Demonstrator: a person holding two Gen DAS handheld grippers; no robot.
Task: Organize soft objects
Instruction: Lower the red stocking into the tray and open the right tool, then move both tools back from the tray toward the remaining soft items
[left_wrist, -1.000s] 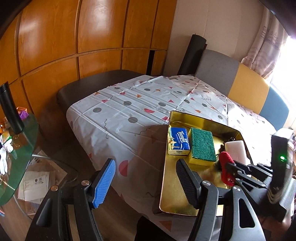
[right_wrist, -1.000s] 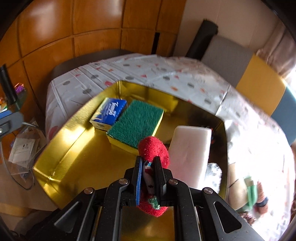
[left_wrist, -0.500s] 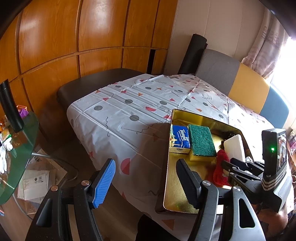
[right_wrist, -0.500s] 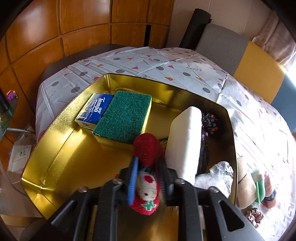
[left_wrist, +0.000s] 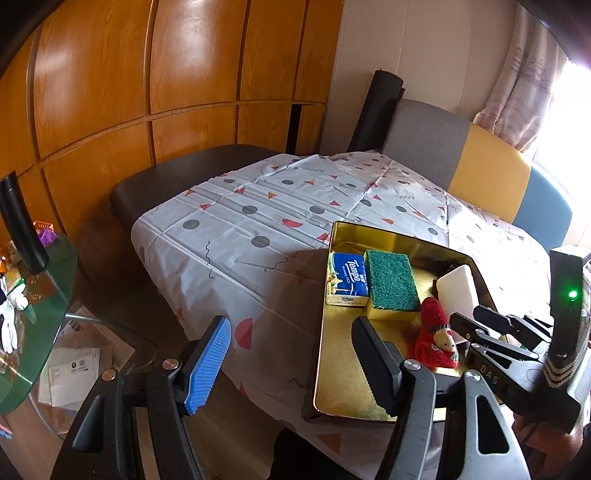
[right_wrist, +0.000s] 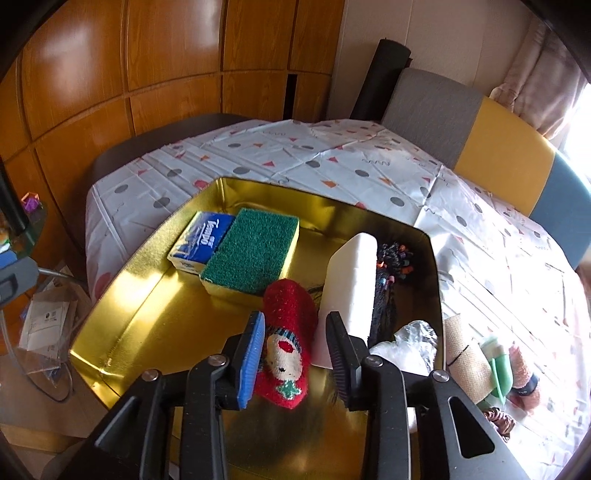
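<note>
A red Christmas sock (right_wrist: 286, 343) lies on the floor of the gold tray (right_wrist: 122, 332), just in front of the green sponge (right_wrist: 251, 251). My right gripper (right_wrist: 295, 325) straddles the sock with its jaws opening; the pads no longer press it. Also in the tray are a blue tissue pack (right_wrist: 201, 242), a white foam block (right_wrist: 349, 284) and a dark bundle of hair ties (right_wrist: 391, 266). In the left wrist view the sock (left_wrist: 437, 338) rests free in the tray (left_wrist: 336, 369). My left gripper (left_wrist: 290, 325) is open and empty, over the table's near edge, left of the tray.
Crumpled clear plastic (right_wrist: 410, 336) sits at the tray's right corner. Outside it on the patterned tablecloth (right_wrist: 332, 162) lie a burlap roll (right_wrist: 465, 362), a green item (right_wrist: 498, 365) and a pink one (right_wrist: 522, 376). A glass side table (left_wrist: 33, 314) stands at left, a sofa back (left_wrist: 480, 173) behind.
The right gripper, first shut on the red sock, brought it down onto the tray floor and spread its jaws, so the sock now lies free. The left gripper stayed open and still.
</note>
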